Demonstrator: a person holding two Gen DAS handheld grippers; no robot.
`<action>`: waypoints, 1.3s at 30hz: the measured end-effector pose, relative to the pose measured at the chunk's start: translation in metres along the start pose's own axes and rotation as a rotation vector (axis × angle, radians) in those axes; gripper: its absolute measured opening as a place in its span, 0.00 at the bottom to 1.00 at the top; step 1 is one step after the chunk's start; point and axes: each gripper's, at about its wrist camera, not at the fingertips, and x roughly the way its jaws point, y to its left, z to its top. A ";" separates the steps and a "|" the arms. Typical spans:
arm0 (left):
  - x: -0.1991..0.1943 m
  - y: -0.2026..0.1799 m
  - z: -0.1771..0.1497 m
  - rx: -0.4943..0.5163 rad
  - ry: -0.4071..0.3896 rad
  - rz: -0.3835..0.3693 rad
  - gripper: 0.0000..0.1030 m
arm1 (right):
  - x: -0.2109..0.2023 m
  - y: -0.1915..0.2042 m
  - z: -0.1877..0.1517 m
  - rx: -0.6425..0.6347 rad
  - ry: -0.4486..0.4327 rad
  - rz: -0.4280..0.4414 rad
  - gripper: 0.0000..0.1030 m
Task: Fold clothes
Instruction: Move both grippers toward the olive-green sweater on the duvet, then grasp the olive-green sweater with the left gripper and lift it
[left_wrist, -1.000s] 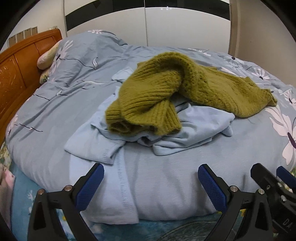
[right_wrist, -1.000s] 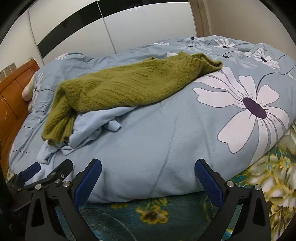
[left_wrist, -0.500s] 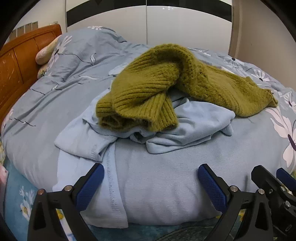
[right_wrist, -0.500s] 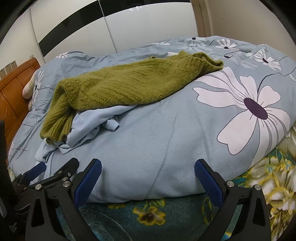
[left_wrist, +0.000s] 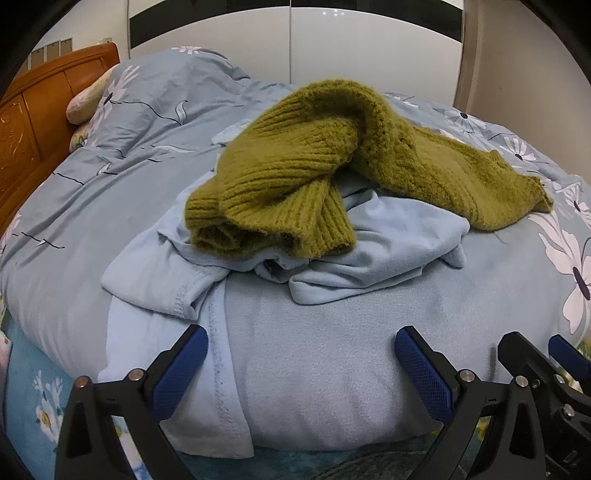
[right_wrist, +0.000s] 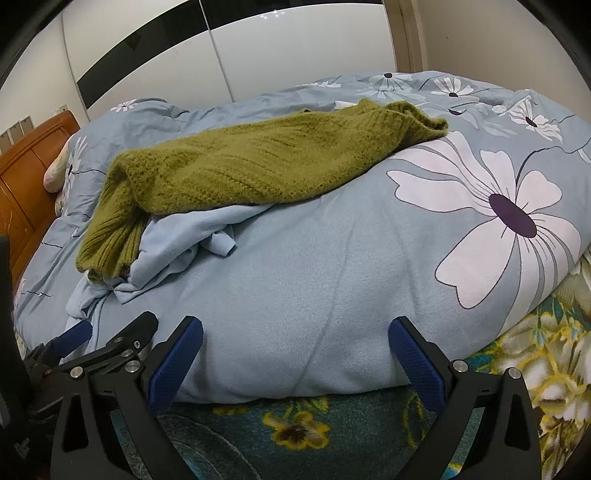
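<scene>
An olive-green knit sweater (left_wrist: 332, 162) lies crumpled on top of a light blue garment (left_wrist: 388, 240) on the bed; both also show in the right wrist view, the sweater (right_wrist: 251, 162) over the blue garment (right_wrist: 177, 240). The blue garment's hem hangs over the bed's near edge (left_wrist: 221, 369). My left gripper (left_wrist: 301, 354) is open and empty, just short of that hanging hem. My right gripper (right_wrist: 295, 347) is open and empty at the bed's near edge, to the right of the left gripper (right_wrist: 110, 343).
A blue floral duvet (right_wrist: 498, 221) covers the bed. A wooden headboard (left_wrist: 26, 129) and a pillow (left_wrist: 85, 99) are at the left. White wardrobe doors (left_wrist: 295, 48) stand behind. A patterned bedsheet (right_wrist: 295, 428) shows below the duvet.
The left gripper has moved closer to the bed, so the clothes appear larger and nearer. The right gripper has barely shifted. Both stay open.
</scene>
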 end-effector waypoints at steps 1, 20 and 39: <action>-0.001 0.000 0.001 0.006 0.001 0.000 1.00 | 0.000 0.000 0.000 0.001 0.000 0.001 0.98; -0.017 0.002 0.048 0.180 -0.125 0.184 1.00 | 0.003 -0.001 0.000 0.010 0.006 0.006 0.98; 0.026 -0.027 0.133 0.293 -0.119 0.200 0.25 | 0.005 0.000 -0.002 0.001 0.010 0.001 0.98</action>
